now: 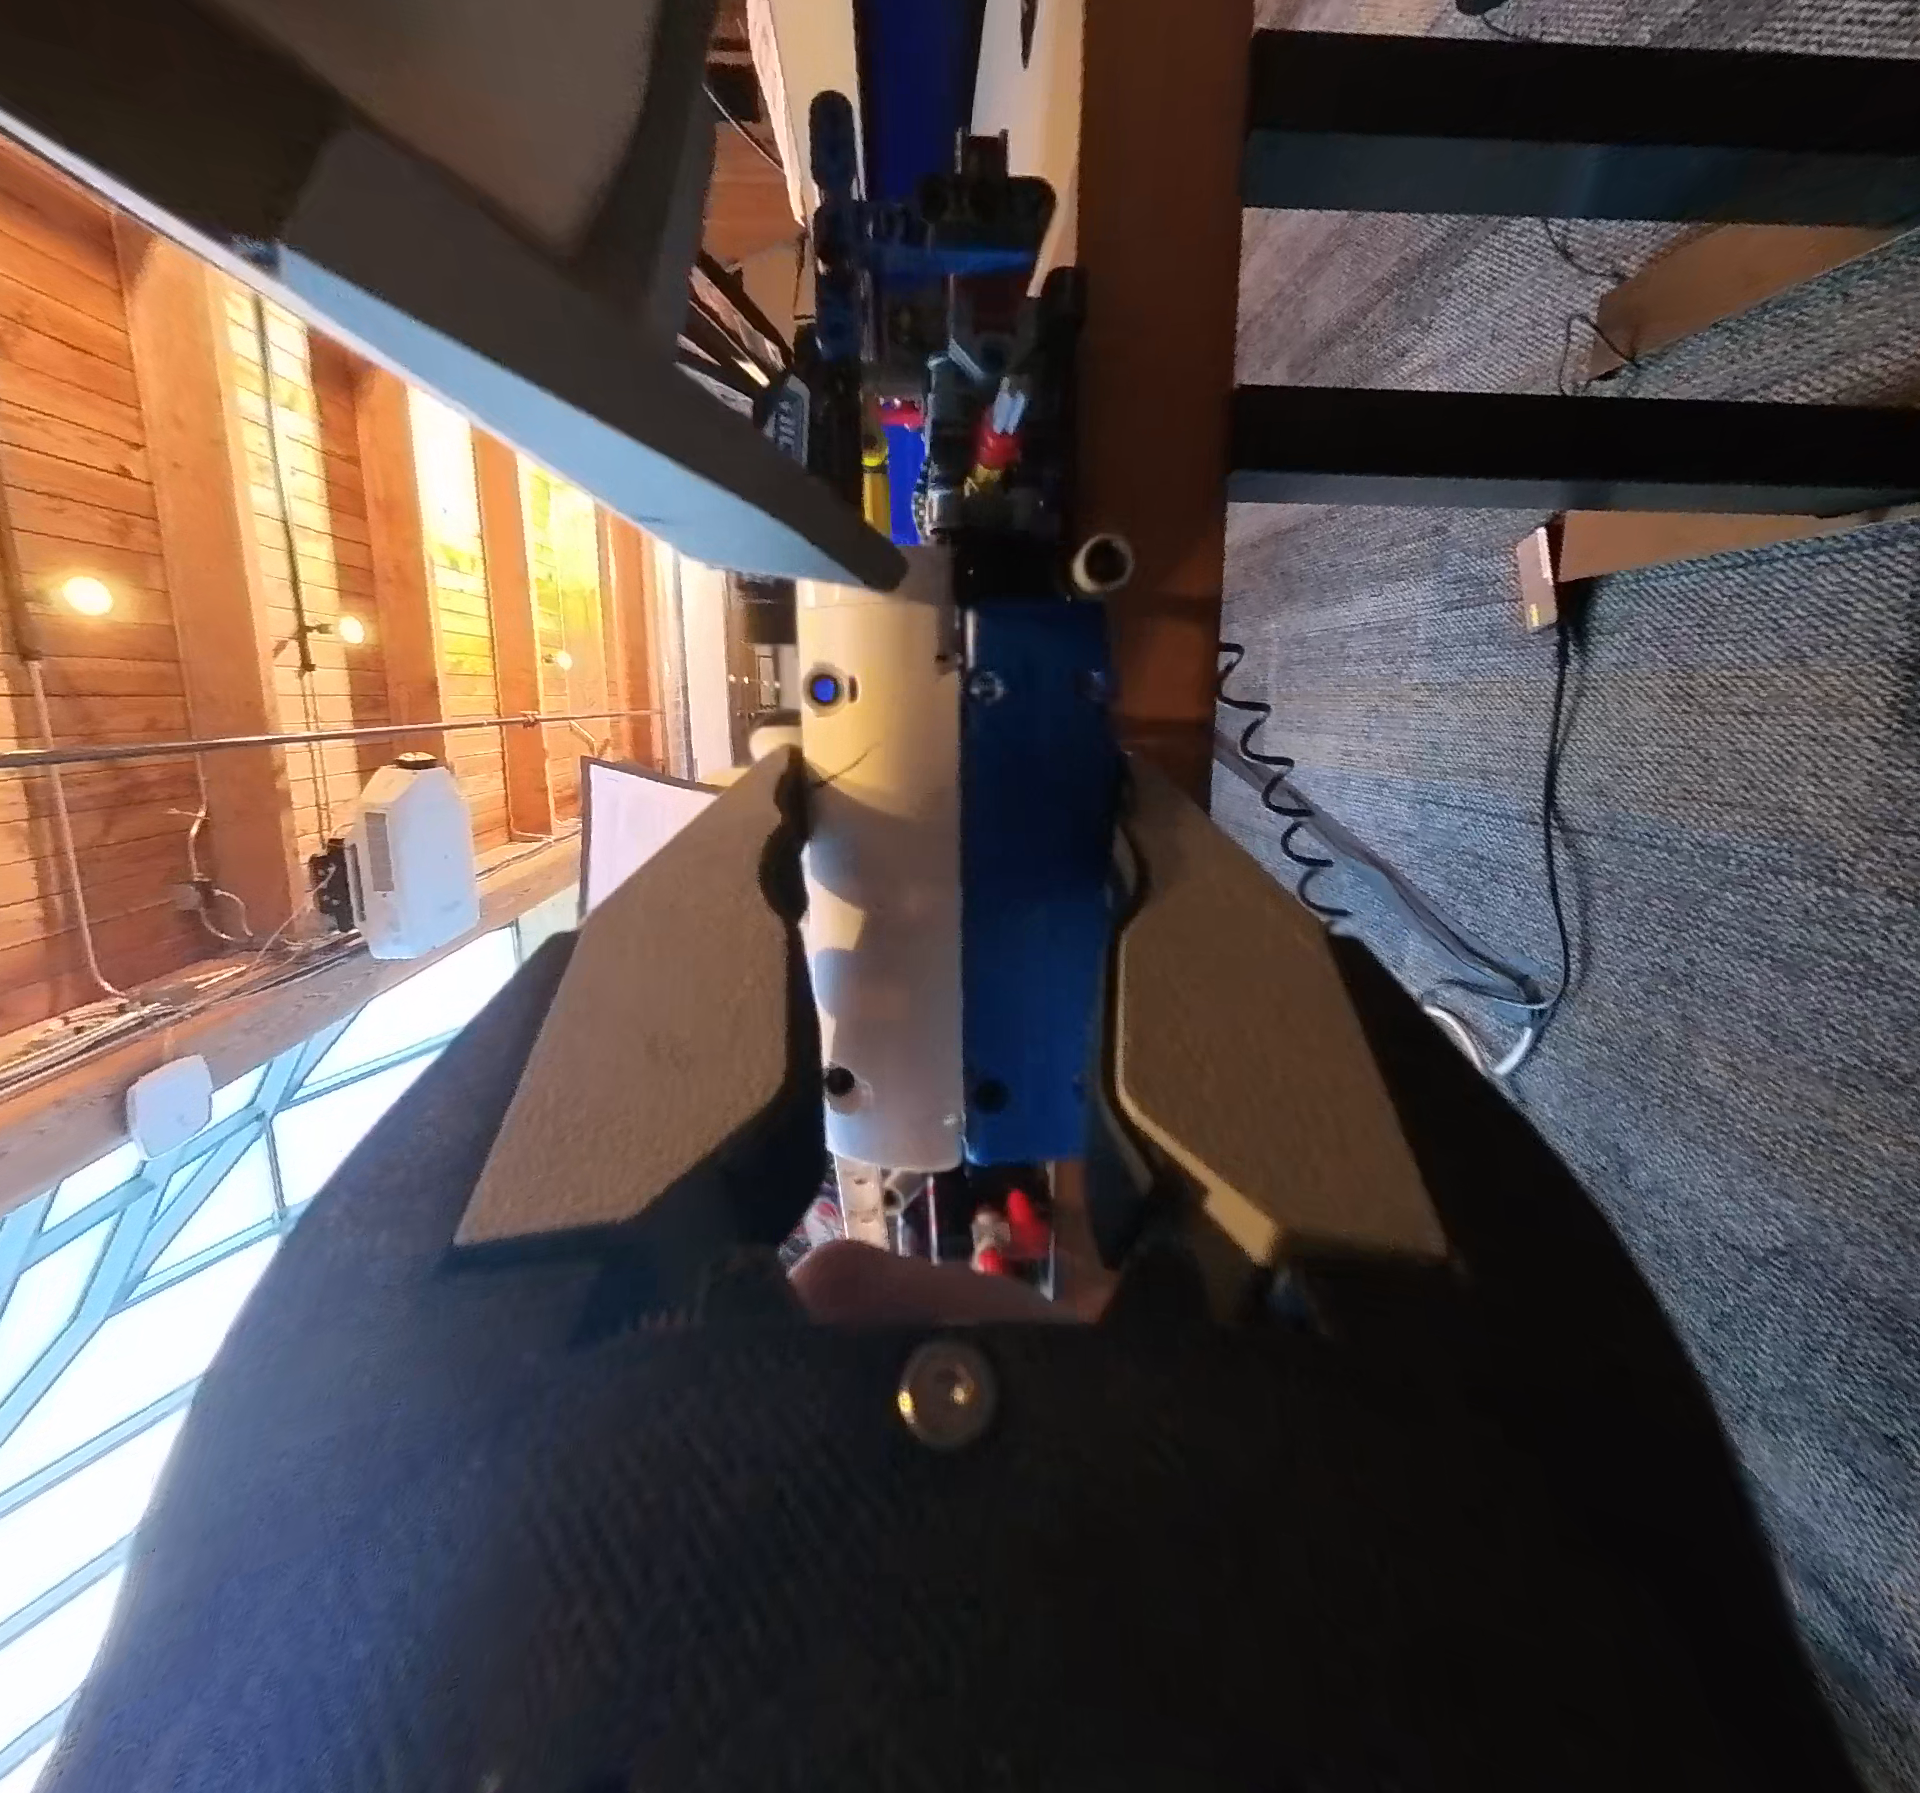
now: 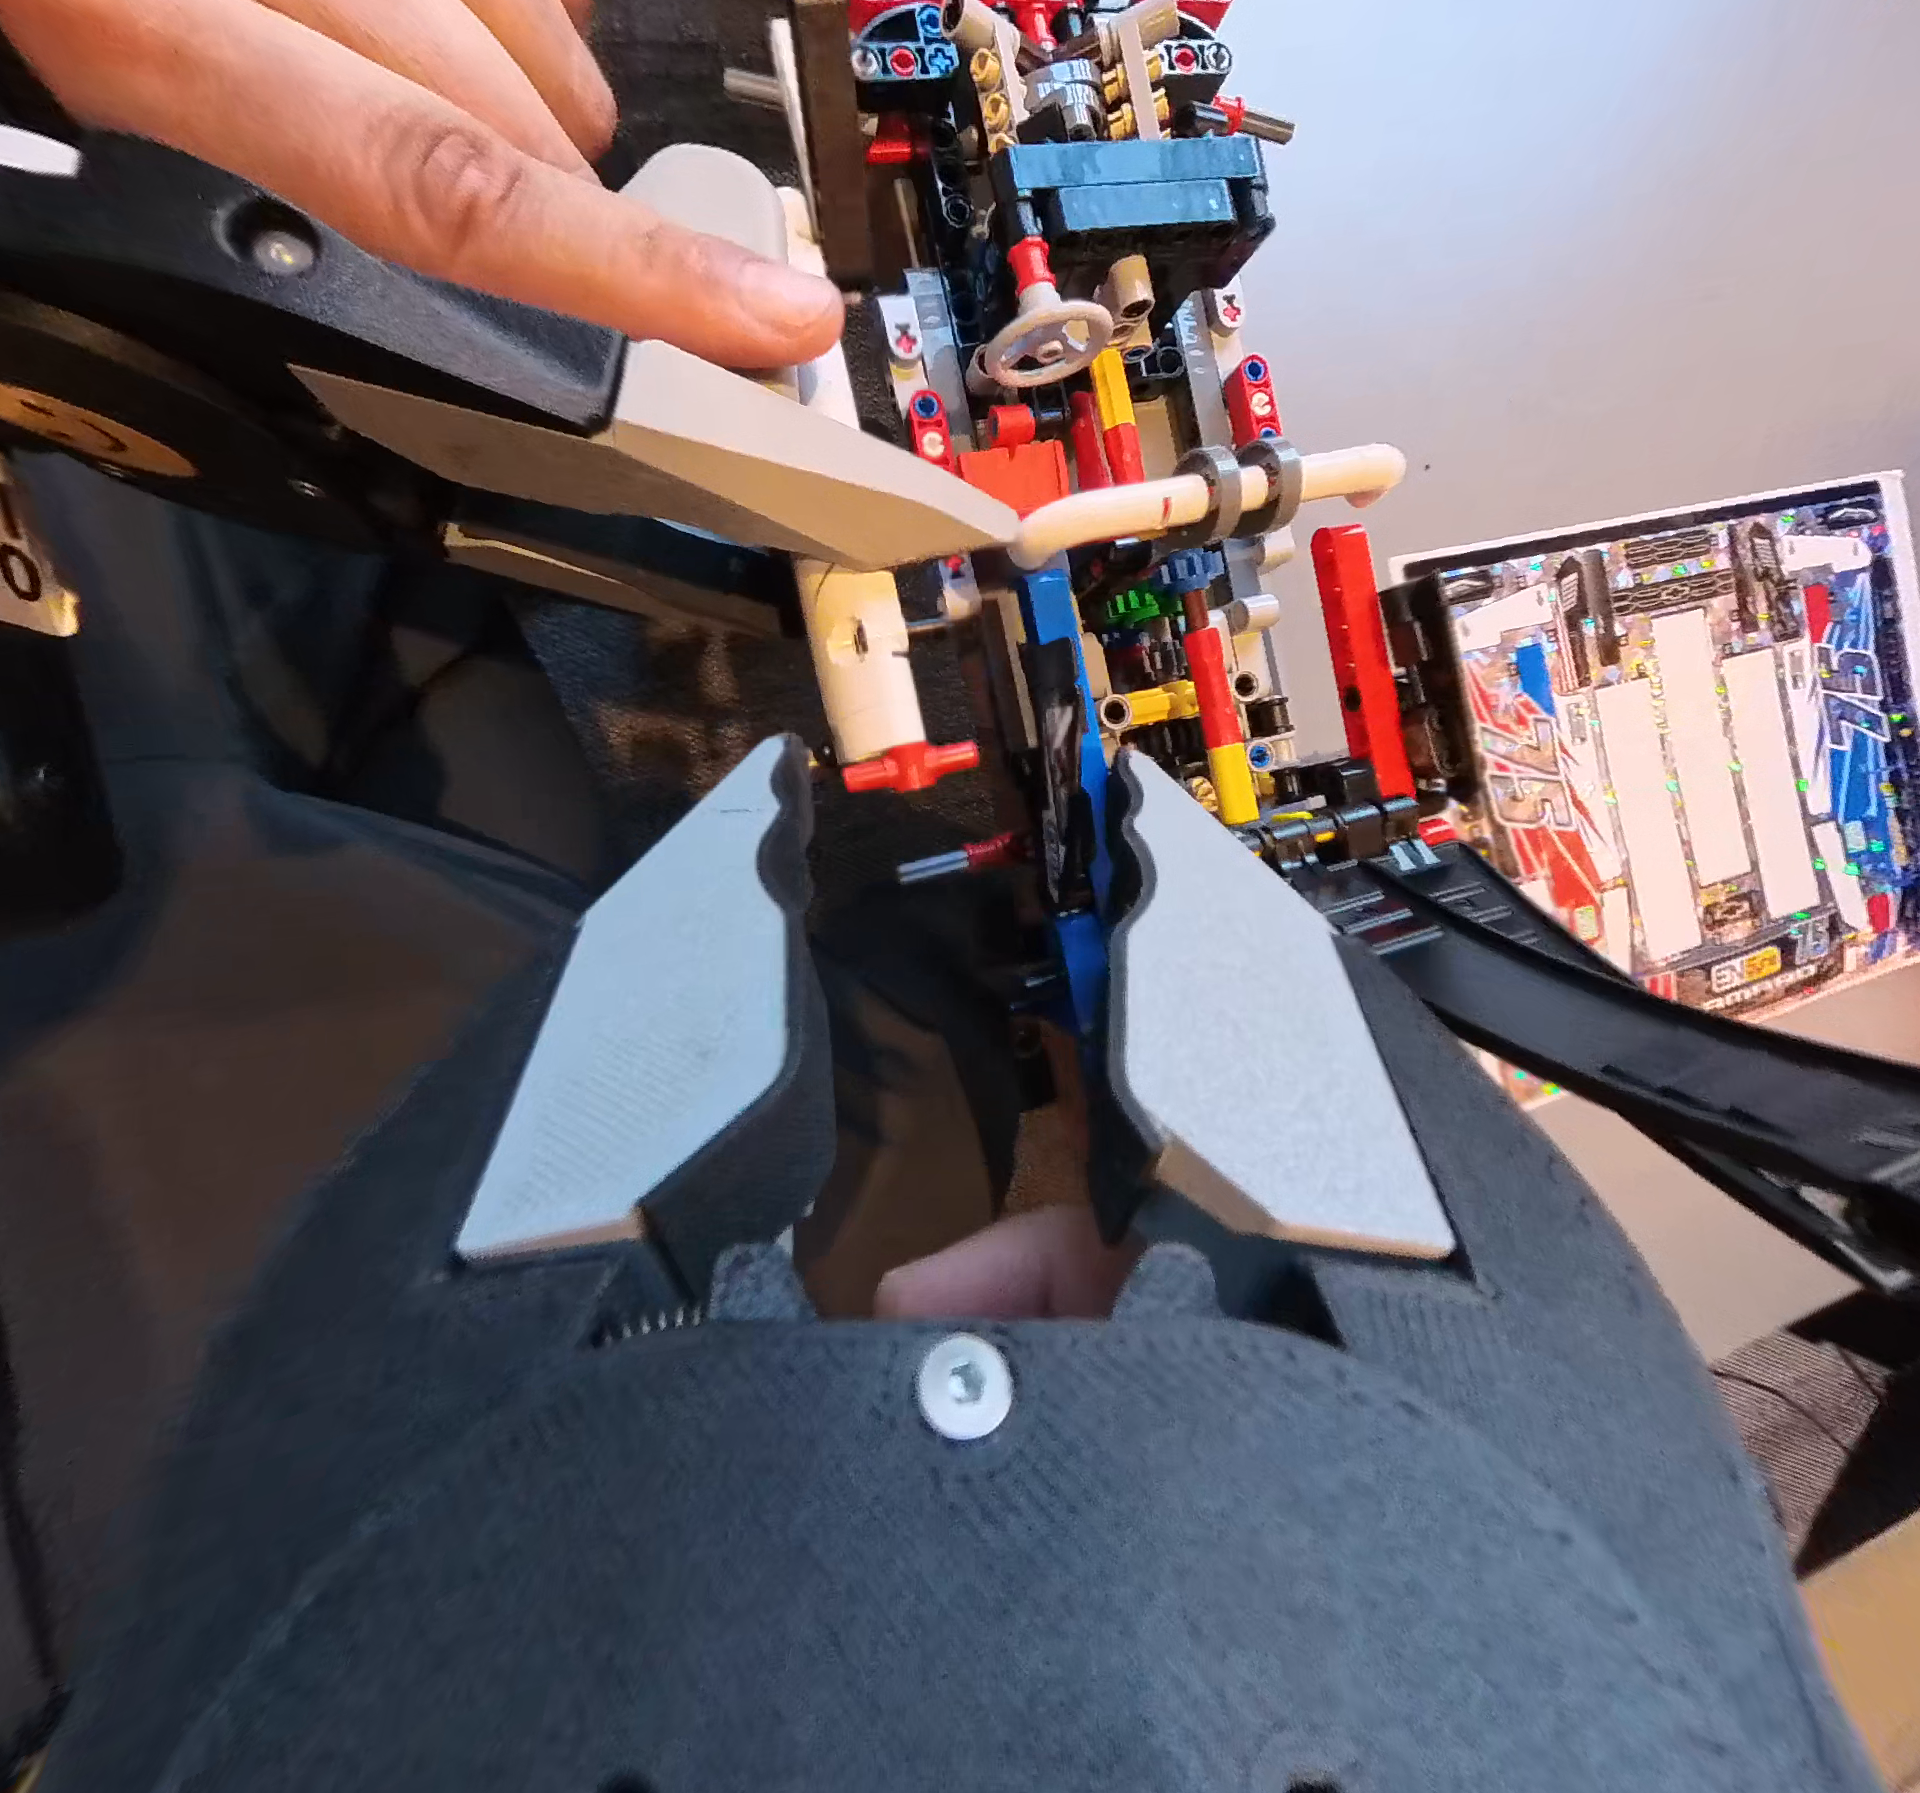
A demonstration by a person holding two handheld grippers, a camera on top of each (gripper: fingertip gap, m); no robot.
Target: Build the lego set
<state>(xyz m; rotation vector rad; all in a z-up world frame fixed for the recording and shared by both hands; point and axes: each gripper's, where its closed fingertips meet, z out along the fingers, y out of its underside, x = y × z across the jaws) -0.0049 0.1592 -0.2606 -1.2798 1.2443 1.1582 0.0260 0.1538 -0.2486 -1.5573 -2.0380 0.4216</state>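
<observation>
The half-built lego car (image 2: 1091, 372) hangs in mid-air between both tools. The left gripper (image 1: 961, 787) is clamped on its white and blue body panels (image 1: 1023, 870). The right gripper (image 2: 961, 787) stands parted, its one finger (image 2: 1226, 995) touching the blue edge.

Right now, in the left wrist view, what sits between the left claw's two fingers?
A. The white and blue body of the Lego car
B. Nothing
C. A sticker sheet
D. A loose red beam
A: the left claw is shut on the Lego car, with its white and blue panels squeezed between the fingers.
</observation>
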